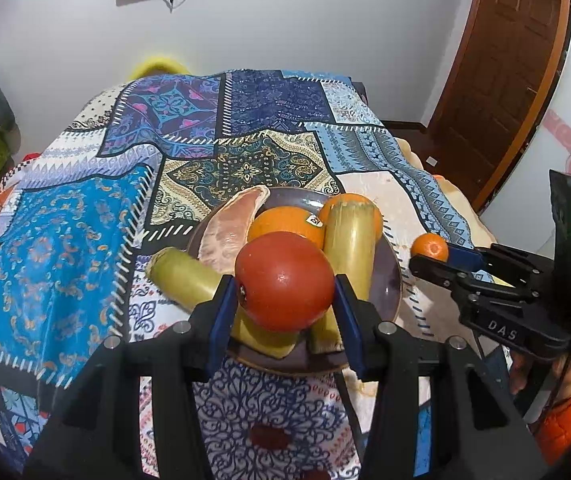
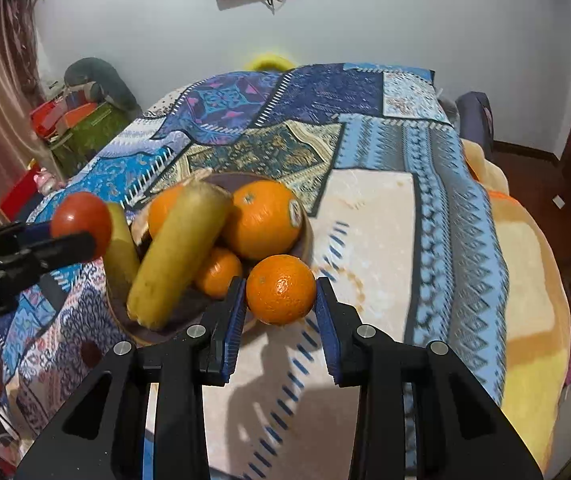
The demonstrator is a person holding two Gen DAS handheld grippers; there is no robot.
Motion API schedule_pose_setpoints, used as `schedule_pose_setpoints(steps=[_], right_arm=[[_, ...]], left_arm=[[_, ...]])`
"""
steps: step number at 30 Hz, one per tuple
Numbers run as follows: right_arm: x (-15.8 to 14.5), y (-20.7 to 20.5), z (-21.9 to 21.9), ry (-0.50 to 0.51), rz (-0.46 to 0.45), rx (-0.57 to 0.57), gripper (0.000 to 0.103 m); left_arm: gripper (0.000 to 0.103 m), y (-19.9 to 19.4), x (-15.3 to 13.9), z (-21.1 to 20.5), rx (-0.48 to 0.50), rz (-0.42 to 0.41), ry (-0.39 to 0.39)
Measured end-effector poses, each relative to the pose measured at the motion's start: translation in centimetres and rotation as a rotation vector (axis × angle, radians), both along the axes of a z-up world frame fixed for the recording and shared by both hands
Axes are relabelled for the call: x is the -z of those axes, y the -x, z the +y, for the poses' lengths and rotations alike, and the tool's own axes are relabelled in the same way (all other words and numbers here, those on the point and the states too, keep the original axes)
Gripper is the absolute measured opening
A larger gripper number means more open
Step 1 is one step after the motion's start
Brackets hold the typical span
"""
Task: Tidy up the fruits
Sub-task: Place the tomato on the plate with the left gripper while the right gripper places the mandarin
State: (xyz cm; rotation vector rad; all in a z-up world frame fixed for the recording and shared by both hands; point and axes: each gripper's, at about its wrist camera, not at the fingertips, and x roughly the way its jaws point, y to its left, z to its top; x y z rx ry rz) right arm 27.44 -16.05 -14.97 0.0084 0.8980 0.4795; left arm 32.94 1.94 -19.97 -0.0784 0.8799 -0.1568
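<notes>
My left gripper [image 1: 285, 300] is clamped on a round red tomato [image 1: 284, 280], its stem scar turned toward my left pad, and I hold it tilted downward above the near side of the plate [image 1: 389, 292], where two yellow-green stalk pieces [image 1: 351, 240] lie with their long axes running from the near edge toward the far rim, beside a large orange [image 1: 285, 222] and a pomelo wedge [image 1: 231, 226]. My right gripper [image 2: 281, 300] pinches a small mandarin [image 2: 280, 289] between its blue pads, nearly closed. It angles down just off the plate's right edge, over the patterned cloth [image 2: 425, 220].
</notes>
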Motion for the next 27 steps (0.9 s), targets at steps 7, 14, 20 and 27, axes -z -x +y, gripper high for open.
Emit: schedule_pose_setpoints(steps=[7, 14, 20, 27], right_arm=[[1.1, -1.9, 1.5, 0.006, 0.017, -0.012, 0.032], [2.0, -2.4, 1.8, -0.002, 0.045, -0.028, 0.032], [1.9, -2.3, 1.9, -0.011, 0.051, -0.038, 0.032], [0.8, -1.0, 1.5, 0.010, 0.029, -0.030, 0.038]], left_arm=[[0.048, -1.4, 1.7, -0.5, 0.006, 0.045, 0.021], [0.048, -1.6, 2.1, -0.8, 0.006, 0.041, 0.025], [0.054, -1.3, 2.0, -0.9, 0.004, 0.043, 0.018], [0.059, 0.7, 0.8, -0.3, -0.020, 0.024, -0.003]])
